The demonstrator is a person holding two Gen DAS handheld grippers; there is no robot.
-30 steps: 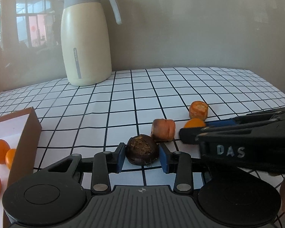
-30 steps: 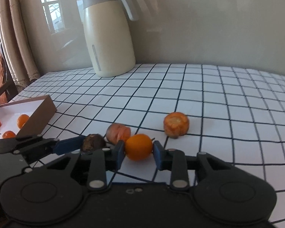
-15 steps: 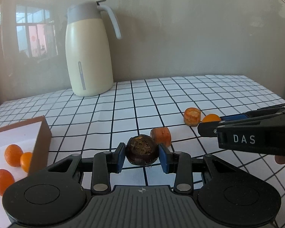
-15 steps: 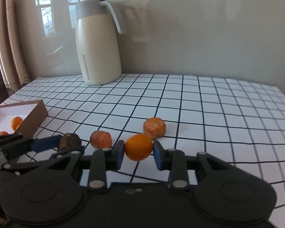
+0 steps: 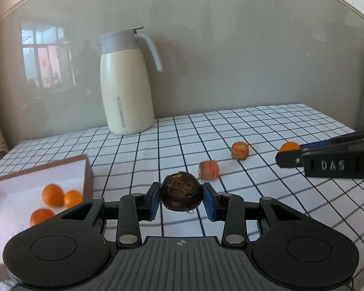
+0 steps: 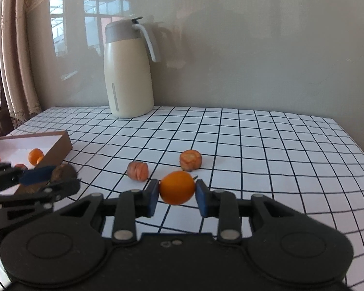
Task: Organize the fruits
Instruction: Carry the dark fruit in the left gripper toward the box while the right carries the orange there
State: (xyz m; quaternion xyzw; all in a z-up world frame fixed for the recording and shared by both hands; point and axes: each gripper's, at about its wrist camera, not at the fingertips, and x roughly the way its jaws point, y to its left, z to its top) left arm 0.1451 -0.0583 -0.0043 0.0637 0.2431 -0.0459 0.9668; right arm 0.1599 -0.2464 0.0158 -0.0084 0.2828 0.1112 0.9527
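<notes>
left gripper (image 5: 181, 200): my pads are clamped on both sides of a dark brown fruit (image 5: 181, 194), rough flaky top facing up. It's held clear of the tablecloth (image 5: 242, 126), dead center in the left view.
right gripper (image 6: 174, 197): squeezed tight on an orange (image 6: 177, 187), one blue pad on each side, also off the cloth.
each other: from my left cam the right one pokes in at 3 o'clock with the orange just peeking past its tip. From my right cam the left one sits at 9 o'clock with the dark fruit in it.
carrot chunks: two orange stubs lying on the cloth. In the right view the near chunk (image 6: 138, 170) is at about 11 o'clock from my orange, the far chunk (image 6: 190, 160) at about 1 o'clock, both just beyond it and apart from each other.
box (image 5: 86, 169): brown cardboard, white inside, open top, at 9 o'clock of the left gripper. Three small oranges (image 5: 52, 195) show in it from the left cam, two nearly touching and one a bit nearer me.
jug (image 5: 126, 82): cream body, grey lid and handle, upright at the far edge of the table, roughly 11 o'clock in both views.
wall: plain grey and shiny, window reflection at upper left.
curtain (image 6: 17, 55): beige, left edge of the right view.
</notes>
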